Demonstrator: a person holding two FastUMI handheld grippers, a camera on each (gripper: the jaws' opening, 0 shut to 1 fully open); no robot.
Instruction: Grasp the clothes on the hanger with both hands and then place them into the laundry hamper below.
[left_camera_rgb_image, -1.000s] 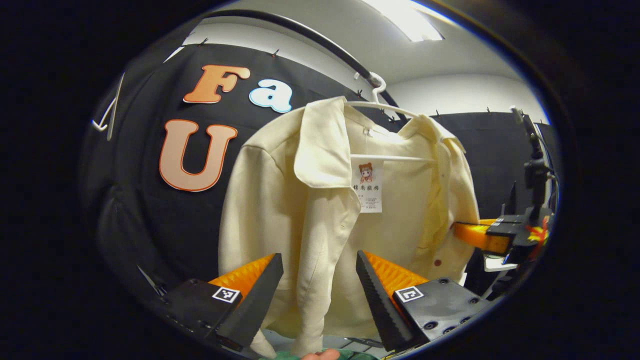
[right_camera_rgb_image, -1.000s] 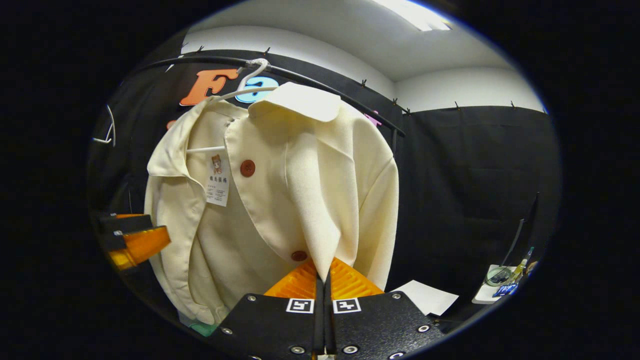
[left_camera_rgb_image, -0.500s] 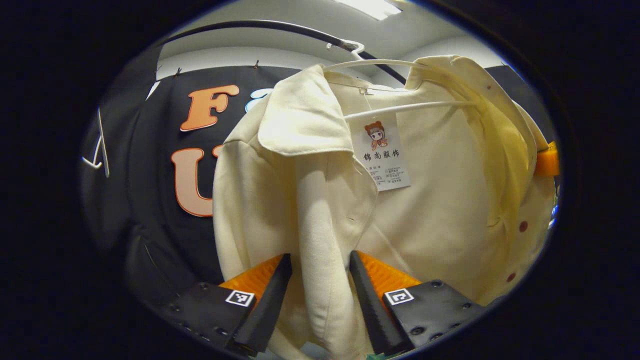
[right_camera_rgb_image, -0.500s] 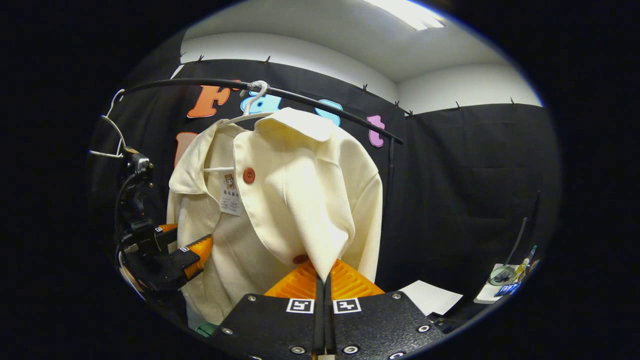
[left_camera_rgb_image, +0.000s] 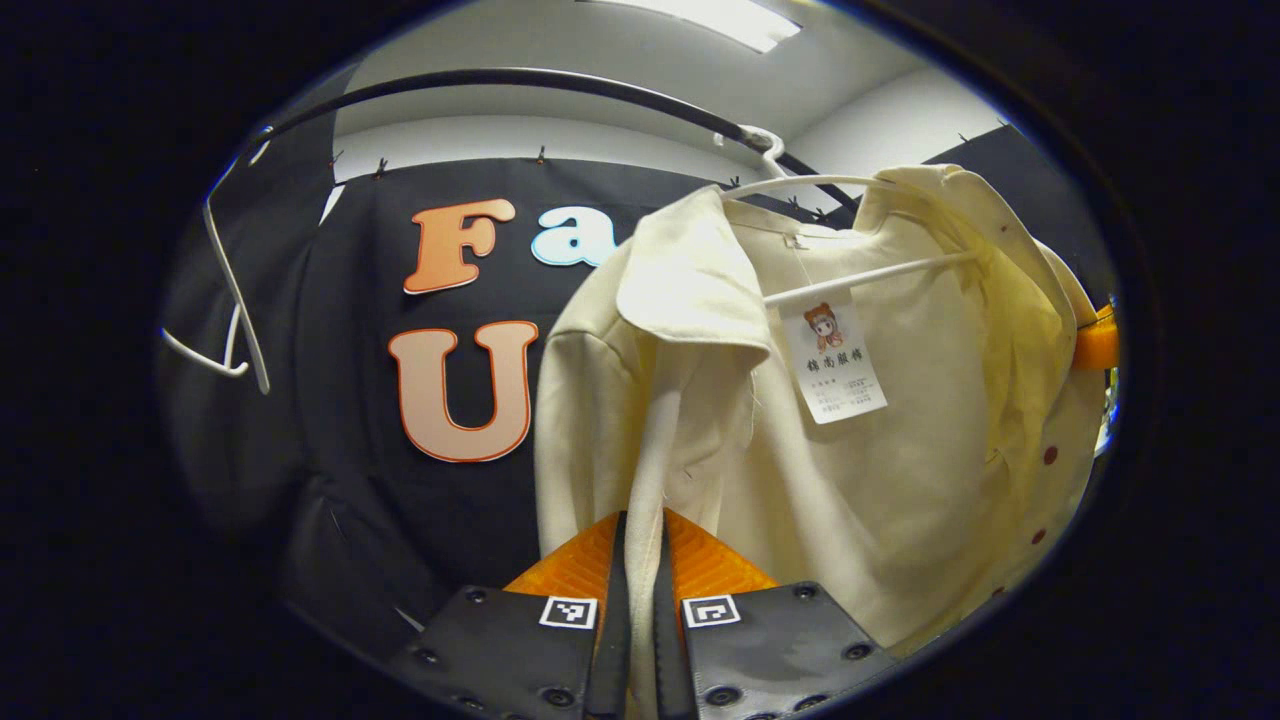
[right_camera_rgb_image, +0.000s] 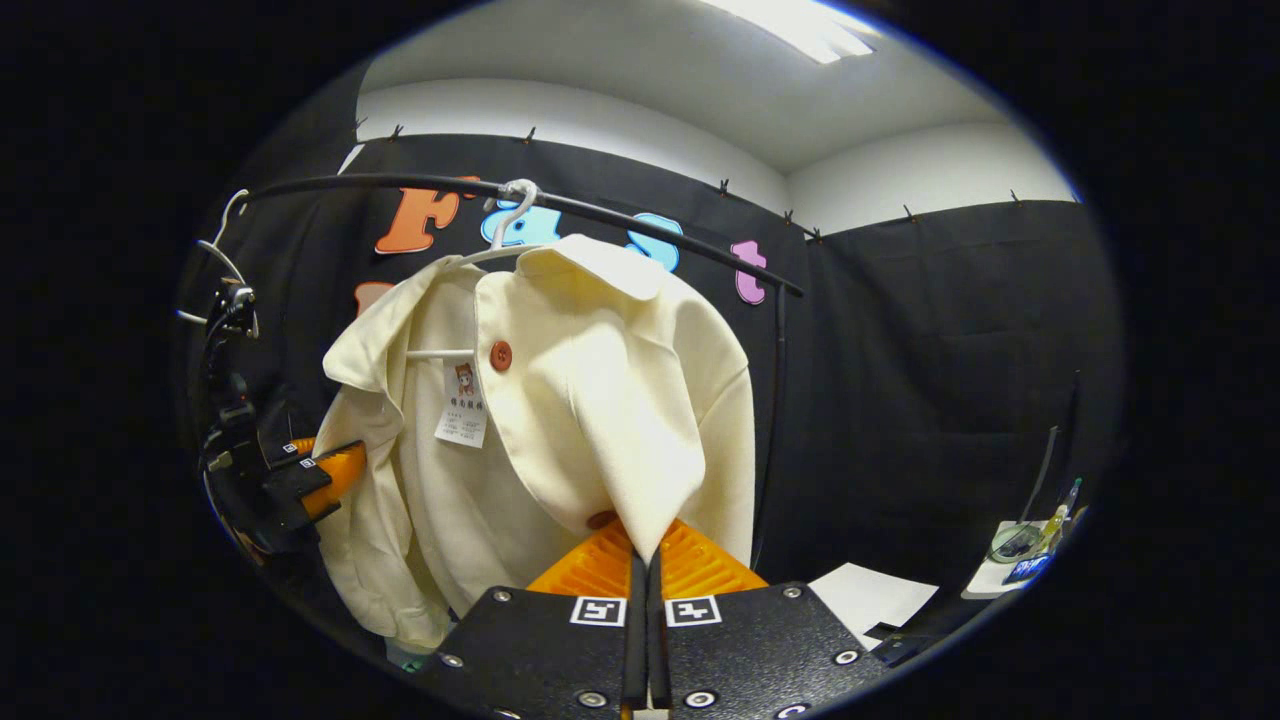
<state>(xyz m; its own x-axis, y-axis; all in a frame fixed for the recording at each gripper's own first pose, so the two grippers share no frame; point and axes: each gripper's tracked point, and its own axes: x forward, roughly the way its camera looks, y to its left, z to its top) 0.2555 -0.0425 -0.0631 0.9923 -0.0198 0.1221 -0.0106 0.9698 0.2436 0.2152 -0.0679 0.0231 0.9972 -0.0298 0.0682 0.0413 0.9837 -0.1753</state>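
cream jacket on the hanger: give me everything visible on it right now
The cream jacket looks like soft woven cloth, with a wide collar, reddish-brown buttons and a white tag inside the neck. It hangs open on a white hanger hooked over the black rail. The left hand-held gripper pinches one front edge; the right hand-held gripper pinches a fold on the other side, pulling the cloth taut.

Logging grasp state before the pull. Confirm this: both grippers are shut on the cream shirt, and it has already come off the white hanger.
Not quite. Both the left gripper and right gripper are shut on the cream shirt, but it still hangs on the white hanger, as the right gripper view shows.
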